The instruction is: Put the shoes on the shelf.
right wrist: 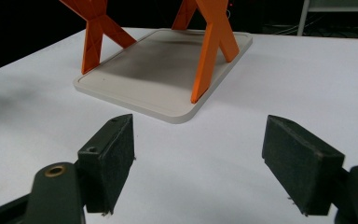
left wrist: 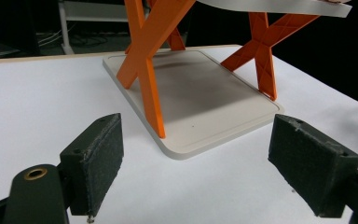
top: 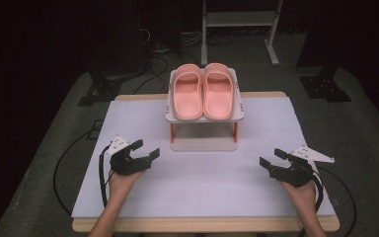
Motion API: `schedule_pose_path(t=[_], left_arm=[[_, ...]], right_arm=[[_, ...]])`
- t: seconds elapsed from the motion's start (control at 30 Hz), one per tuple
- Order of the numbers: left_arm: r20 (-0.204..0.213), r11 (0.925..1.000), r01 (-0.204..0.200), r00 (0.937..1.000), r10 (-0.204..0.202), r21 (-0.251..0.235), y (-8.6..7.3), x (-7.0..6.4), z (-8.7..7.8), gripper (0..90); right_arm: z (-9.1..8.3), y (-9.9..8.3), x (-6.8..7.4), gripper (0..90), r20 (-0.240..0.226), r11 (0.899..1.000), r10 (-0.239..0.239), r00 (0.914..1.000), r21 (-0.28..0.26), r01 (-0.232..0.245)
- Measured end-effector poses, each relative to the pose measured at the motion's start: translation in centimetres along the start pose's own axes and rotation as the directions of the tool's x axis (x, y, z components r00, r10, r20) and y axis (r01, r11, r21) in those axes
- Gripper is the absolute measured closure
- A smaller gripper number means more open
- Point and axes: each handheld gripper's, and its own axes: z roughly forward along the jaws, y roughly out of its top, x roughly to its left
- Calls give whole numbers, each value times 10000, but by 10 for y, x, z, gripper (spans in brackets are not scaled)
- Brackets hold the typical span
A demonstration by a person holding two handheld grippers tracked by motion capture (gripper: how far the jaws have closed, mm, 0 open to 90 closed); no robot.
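Note:
A pair of pink slippers (top: 203, 91) lies side by side on the top shelf (top: 170, 114) of a small two-tier rack with orange cross legs (left wrist: 145, 60) and a pale base shelf (top: 202, 143). My left gripper (top: 145, 149) rests on the white table to the rack's lower left, open and holding nothing. My right gripper (top: 273, 157) rests to the rack's lower right, also open and holding nothing. In the left gripper view the jaws stand wide apart before the base shelf (left wrist: 200, 100). In the right gripper view the base shelf (right wrist: 158, 65) and orange legs (right wrist: 209, 51) lie ahead of the spread jaws.
The white table top (top: 202, 187) ends in a wooden front edge (top: 202, 225). Grey carpet, cables (top: 64, 163) and dark stand feet (top: 96, 91) surround the table. A white frame (top: 239, 19) stands behind it.

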Motion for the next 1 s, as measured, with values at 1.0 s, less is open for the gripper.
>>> schedule_pose_path(t=[1.0], left_arm=[[208,9997,132,9997,-136,208,-49,-18,-16,157]], right_arm=[[-26,-37,0,221,75,9993,357,9993,-86,-356]])
